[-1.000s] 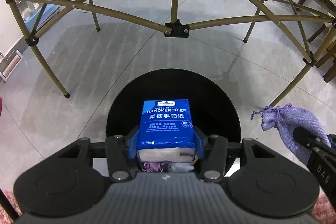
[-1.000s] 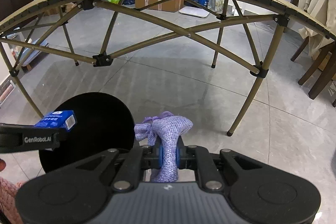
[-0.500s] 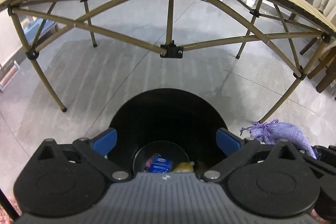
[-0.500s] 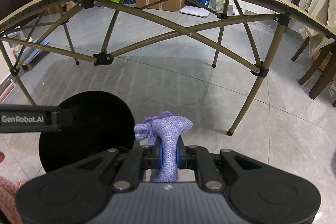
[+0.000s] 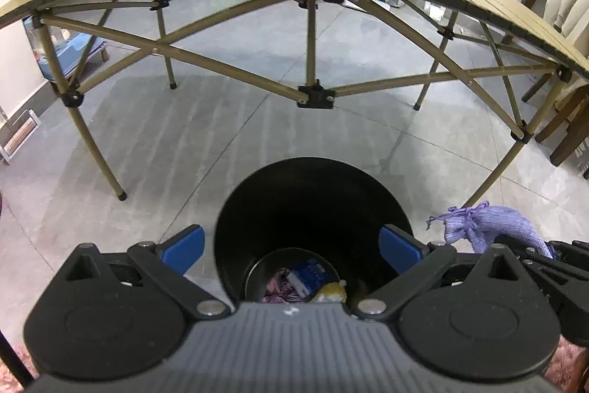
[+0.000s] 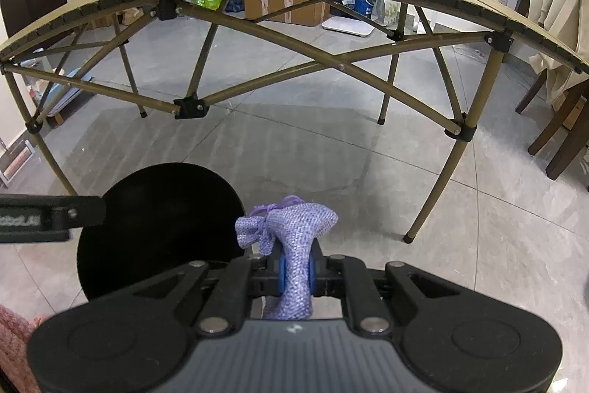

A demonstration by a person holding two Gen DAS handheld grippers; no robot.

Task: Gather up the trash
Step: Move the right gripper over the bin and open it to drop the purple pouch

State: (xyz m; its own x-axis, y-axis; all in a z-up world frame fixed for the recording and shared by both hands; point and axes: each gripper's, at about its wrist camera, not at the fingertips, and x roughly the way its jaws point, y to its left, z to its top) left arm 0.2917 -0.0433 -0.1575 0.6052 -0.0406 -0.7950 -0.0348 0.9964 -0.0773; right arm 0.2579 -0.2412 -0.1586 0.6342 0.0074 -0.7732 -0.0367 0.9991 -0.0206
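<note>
Hovering over the black trash bin (image 5: 313, 209), the left gripper (image 5: 291, 245) has its blue pads spread wide and empty, and the blue handkerchief tissue pack (image 5: 309, 277) lies at the bin's bottom among other scraps. Just right of the bin's rim, the right gripper (image 6: 296, 269) is clenched on the purple drawstring pouch (image 6: 291, 227), its long axis running forward along the fingers, so the bin lies to that claw's left. A second ago the left claw gripped the tissue pack above the opening; it has since released it, while the right has held its place.
</note>
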